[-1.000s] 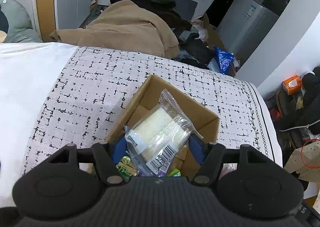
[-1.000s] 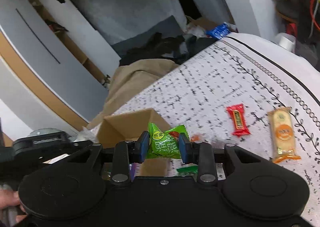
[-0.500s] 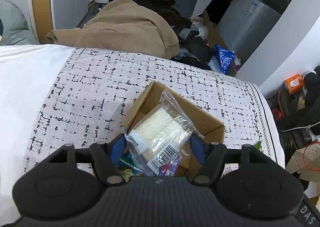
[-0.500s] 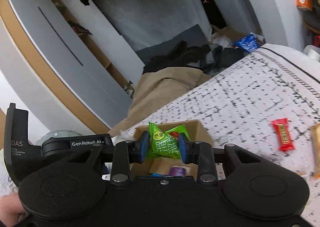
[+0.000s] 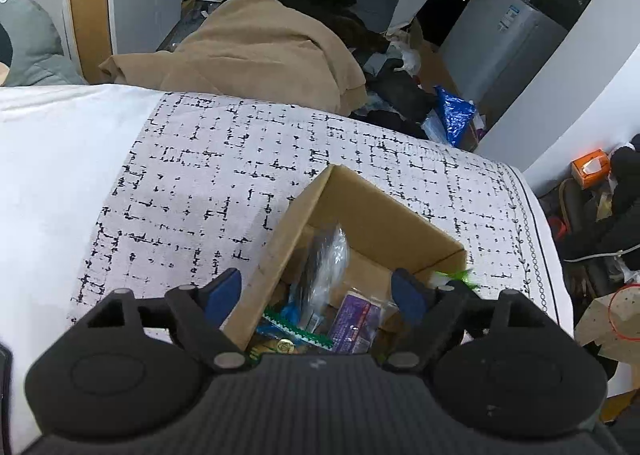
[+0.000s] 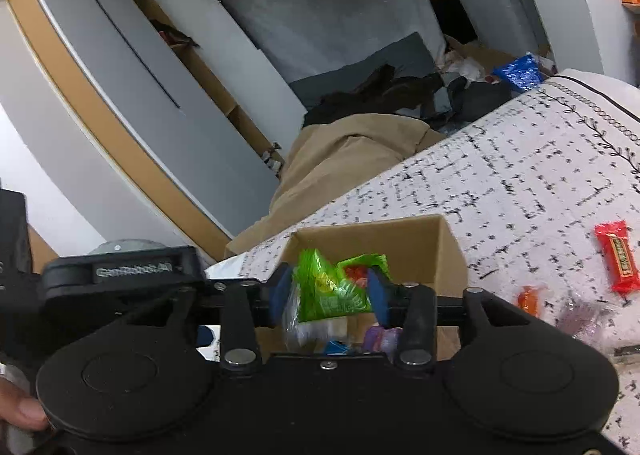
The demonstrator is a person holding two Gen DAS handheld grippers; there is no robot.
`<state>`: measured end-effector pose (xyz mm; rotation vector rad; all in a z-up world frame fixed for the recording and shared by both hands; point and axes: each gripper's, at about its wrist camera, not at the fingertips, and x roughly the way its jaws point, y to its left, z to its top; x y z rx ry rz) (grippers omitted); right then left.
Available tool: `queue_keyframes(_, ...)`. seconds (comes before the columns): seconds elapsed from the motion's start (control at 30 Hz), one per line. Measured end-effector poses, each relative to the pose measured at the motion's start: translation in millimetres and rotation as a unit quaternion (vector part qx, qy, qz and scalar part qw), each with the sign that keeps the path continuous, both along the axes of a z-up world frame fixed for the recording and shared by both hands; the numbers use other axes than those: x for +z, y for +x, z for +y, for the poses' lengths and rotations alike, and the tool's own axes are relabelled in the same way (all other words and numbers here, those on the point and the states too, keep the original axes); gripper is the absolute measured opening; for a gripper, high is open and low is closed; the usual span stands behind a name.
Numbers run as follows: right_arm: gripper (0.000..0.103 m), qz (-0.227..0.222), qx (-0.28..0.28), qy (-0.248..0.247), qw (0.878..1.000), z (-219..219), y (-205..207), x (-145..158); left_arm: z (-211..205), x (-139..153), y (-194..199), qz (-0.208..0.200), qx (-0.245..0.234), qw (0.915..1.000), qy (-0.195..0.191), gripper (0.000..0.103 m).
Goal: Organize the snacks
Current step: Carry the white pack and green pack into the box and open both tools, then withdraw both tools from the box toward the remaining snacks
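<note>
Because the snacks are being gathered into one place, the open brown cardboard box is kept right under both grippers. The left gripper is held just above the box with its jaws wide and nothing between them. Below its jaws, a clear crinkly plastic packet and a small purple wrapped snack are seen lying inside the box. The right gripper is held over the box too, and a bright green shiny snack packet is pinched between its jaws. A red patch is seen on that packet. To the right of those jaws, a red wrapped bar and a small orange candy are left on the patterned white cloth, well apart from the box.
</note>
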<state>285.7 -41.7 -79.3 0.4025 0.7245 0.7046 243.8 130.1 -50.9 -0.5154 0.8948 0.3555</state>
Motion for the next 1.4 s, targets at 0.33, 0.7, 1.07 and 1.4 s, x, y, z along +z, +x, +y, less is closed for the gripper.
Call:
queue_keyframes(0.33, 0.066, 0.019, -0.033, -0.002, 0.999, -30.3, -4.0, 5.7, -3.3, 3.5, -6.3, 0.009, -0.006, 0.9999, -0.005, 0.088)
queue_keyframes(0.7, 0.094, 0.024, -0.067, -0.038, 0.997, -69.3, -20.8, 18.6, -29.1, 4.9, -15.0, 0.007, -0.024, 0.9996, -0.009, 0.098)
queue_keyframes(1.07, 0.103, 0.030, -0.098, -0.074, 0.992, -107.5, -37.3, 24.2, -67.3, 8.4, -21.9, -0.017, -0.053, 0.9985, -0.003, 0.103)
queue_keyframes(1.4, 0.103, 0.033, -0.130, -0.124, 0.983, -146.8, -54.4, 18.1, -104.7, 9.2, -23.7, -0.030, -0.094, 0.9951, -0.006, 0.103)
